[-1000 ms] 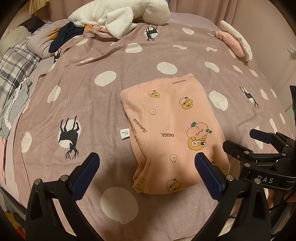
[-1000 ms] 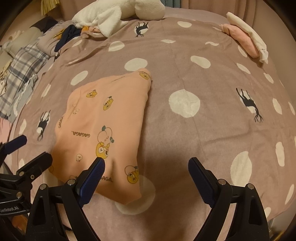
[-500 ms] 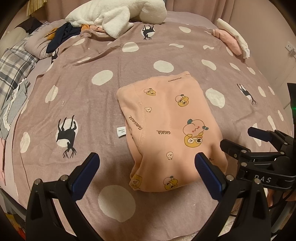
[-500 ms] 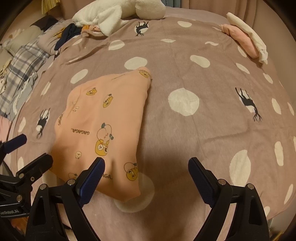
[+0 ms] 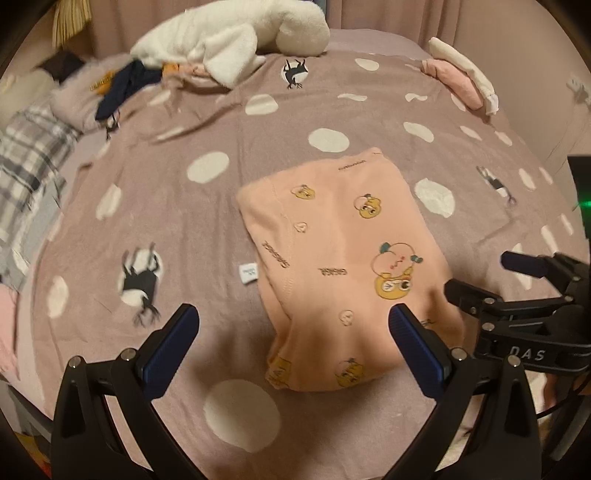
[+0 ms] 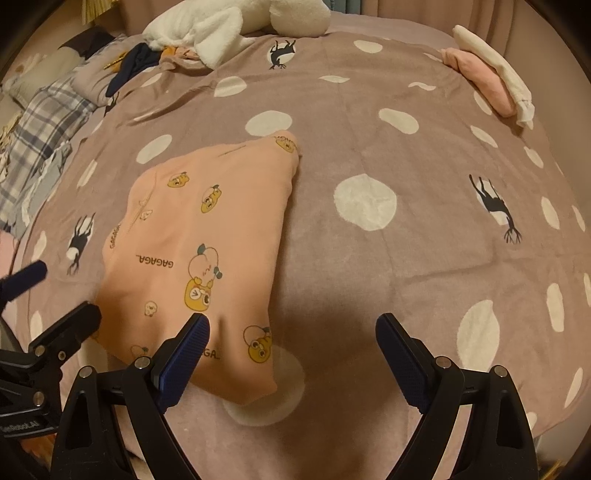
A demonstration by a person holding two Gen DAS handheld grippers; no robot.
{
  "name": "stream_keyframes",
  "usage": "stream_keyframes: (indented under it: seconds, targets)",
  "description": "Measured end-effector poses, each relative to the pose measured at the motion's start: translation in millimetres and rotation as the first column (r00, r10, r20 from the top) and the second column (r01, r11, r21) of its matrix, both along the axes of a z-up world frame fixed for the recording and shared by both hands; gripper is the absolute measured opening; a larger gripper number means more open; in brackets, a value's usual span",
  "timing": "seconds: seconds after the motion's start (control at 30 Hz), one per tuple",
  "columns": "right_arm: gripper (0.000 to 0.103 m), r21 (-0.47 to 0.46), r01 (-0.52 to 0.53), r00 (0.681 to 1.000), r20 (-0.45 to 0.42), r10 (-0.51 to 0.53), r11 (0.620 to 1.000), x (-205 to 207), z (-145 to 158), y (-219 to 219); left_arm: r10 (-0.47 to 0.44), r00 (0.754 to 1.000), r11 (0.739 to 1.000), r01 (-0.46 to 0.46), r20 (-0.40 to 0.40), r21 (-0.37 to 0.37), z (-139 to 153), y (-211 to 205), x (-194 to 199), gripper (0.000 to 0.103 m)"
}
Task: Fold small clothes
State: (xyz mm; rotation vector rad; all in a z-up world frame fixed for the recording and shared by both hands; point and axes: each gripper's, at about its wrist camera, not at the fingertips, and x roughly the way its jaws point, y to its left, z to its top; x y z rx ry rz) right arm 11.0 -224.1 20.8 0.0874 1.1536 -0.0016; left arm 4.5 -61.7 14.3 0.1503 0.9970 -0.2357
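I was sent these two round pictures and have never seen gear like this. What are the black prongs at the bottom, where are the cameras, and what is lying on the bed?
No robot here: a person holds one two-finger tool in each hand, with a wide-angle camera on each looking forward along its fingers. The prongs at the bottom are those fingers. One picture is from the left hand-held gripper, the other from the right hand-held gripper; each also catches the other tool at its edge. Both stand open and hold nothing. Below them a folded peach garment with cartoon prints lies flat on a mauve spotted blanket. At the far right edge sits a small stack of pink and white clothes; at the far end lie a white fluffy heap and loose dark clothing.
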Motion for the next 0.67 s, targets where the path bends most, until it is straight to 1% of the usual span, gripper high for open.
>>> stream_keyframes:
  seconds: [0.07,0.17,0.27,0.4,0.57,0.67]
  targets:
    - [0.091,-0.003,-0.001,1.0,-0.003,0.001,1.0,0.2,-1.0,0.3,-0.012,1.0,1.0,0.011,-0.028,-0.015,-2.3,-0.3,2.2,0.103]
    - [0.091,-0.003,-0.001,1.0,-0.004,0.001,1.0,0.1,-2.0,0.8,-0.004,0.997,0.997,-0.002,-0.079,-0.075,-6.6,3.7,5.4,0.103]
    - [0.091,-0.006,-0.006,1.0,-0.005,0.006,1.0,-0.9,-2.4,1.6,0.004,0.996,0.995,-0.013,-0.089,-0.102,-7.9,4.9,4.9,0.103]
    - [0.091,-0.014,0.004,1.0,-0.006,-0.004,1.0,-0.8,-3.7,0.2,0.019,0.998,0.999,-0.022,-0.065,-0.045,-8.3,1.2,1.5,0.103]
    - [0.091,-0.017,0.001,1.0,-0.008,-0.001,1.0,-1.7,-4.2,0.5,0.017,0.998,0.999,-0.02,-0.063,-0.049,-7.3,1.1,-0.8,0.103]
    - [0.091,-0.019,-0.004,1.0,-0.004,0.004,1.0,-3.6,-3.1,0.8,0.022,0.998,0.999,-0.024,-0.052,-0.032,-6.3,1.2,-1.0,0.103]
